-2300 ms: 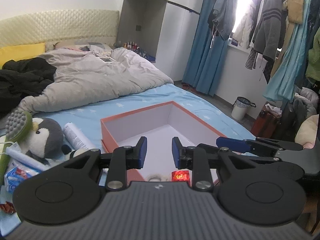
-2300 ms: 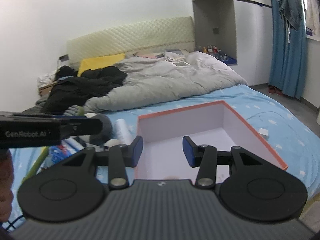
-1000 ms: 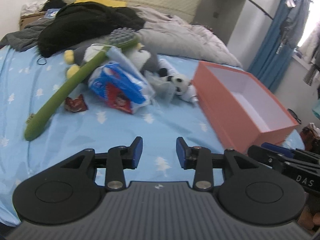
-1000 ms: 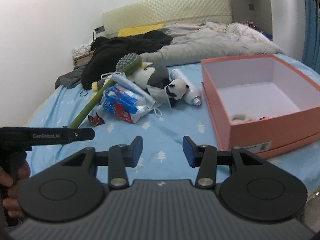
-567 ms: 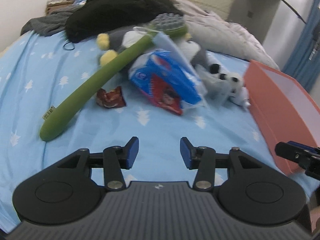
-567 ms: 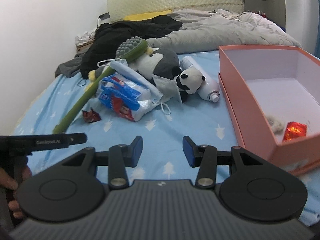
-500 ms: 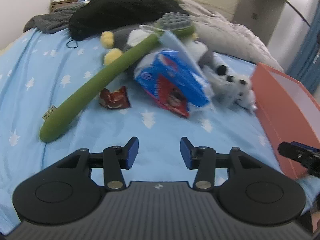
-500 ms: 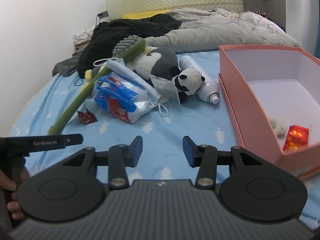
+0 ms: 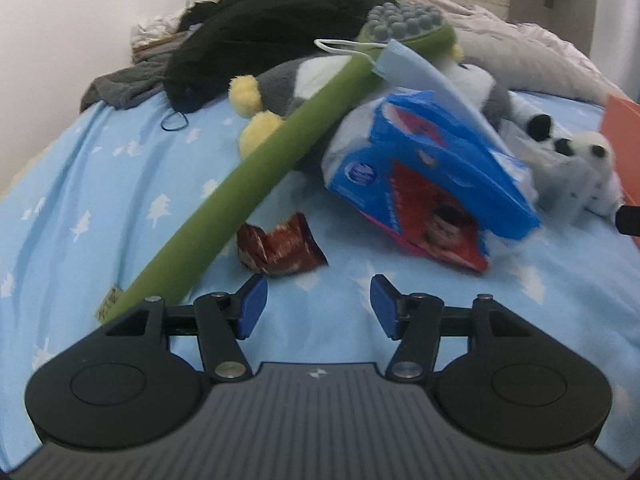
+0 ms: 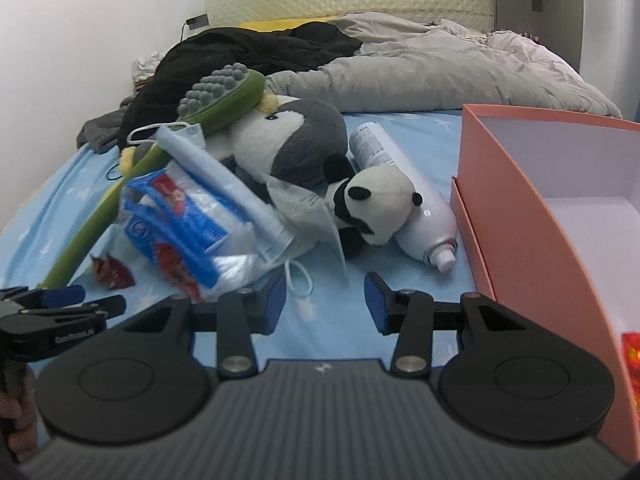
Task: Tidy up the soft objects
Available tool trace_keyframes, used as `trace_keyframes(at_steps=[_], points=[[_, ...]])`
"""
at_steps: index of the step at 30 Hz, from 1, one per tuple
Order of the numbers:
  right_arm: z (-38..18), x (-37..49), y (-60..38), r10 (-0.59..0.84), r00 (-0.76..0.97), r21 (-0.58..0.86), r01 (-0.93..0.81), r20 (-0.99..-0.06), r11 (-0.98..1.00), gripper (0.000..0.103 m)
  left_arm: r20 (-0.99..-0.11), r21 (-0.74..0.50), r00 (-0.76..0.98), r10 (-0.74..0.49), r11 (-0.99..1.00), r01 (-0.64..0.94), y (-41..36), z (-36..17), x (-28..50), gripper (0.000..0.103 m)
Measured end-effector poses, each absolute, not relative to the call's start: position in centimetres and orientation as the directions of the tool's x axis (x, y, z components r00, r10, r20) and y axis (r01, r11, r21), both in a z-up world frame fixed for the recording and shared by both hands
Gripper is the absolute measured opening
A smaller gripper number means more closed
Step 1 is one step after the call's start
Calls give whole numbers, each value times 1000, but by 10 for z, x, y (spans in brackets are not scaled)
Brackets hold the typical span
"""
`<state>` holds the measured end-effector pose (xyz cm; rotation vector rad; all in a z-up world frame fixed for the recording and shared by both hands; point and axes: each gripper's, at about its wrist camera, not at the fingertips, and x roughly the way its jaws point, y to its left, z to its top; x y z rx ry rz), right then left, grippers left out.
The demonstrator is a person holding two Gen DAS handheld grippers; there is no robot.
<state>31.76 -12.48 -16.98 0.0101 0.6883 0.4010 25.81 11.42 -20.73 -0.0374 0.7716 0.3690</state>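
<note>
On the blue bedsheet a pile of soft things lies ahead of both grippers. My left gripper hovers low over the sheet, its jaws opening with nothing between them. A crumpled red-brown wrapper lies just beyond its left fingertip. A long green plush brush leans across a grey penguin plush. A blue tissue pack and a small panda plush lie to the right. My right gripper is open and empty, short of a face mask's ear loop.
An open orange box stands at the right, a red packet inside. A white spray bottle lies between panda and box. Black clothes and a grey duvet cover the far bed. The left gripper shows at the right view's lower left.
Both grippers have come down and closer to the pile. The left jaws have spread wider and now sit just short of the wrapper. The box has slid toward the right edge of both views.
</note>
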Motion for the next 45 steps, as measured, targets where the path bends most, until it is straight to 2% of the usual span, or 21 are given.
trace_keyframes(at_steps=[3,7,13,16,19,20,25,28,32,40,45], points=[[-175,333,-120,359,704,136,-354,-613,925,46,-652,174,664,366,925,-339,110,-212,270,63],[-181,348,-112,355,716,118,-361,-601,925,44,-649,210,659,380,922,-325,110,-220,284,63],[-188,366,-105,348,721,104,-362,-599,927,28,-621,309,666,413,910,-276,104,-226,297,63],[-190,368,-102,348,723,95,-367,-596,925,23,-611,357,661,436,897,-262,101,-230,301,63],[-194,371,-100,341,716,92,-364,-609,927,6,-583,430,658,477,868,-249,98,-236,303,63],[-195,372,-100,344,712,97,-364,-613,926,5,-583,439,653,484,864,-248,98,-238,305,63],[-191,367,-100,356,714,97,-377,-602,921,3,-604,406,639,476,874,-268,107,-241,314,62],[-188,362,-102,360,716,98,-381,-599,920,3,-604,400,633,484,871,-285,110,-241,319,49],[-186,357,-105,361,715,101,-380,-599,919,3,-602,398,634,485,871,-288,112,-239,317,39],[-176,331,-111,365,716,91,-391,-595,916,3,-602,333,668,439,897,-289,101,-223,290,37],[-169,304,-119,346,727,53,-394,-593,918,3,-620,233,696,362,932,-277,83,-206,262,37]])
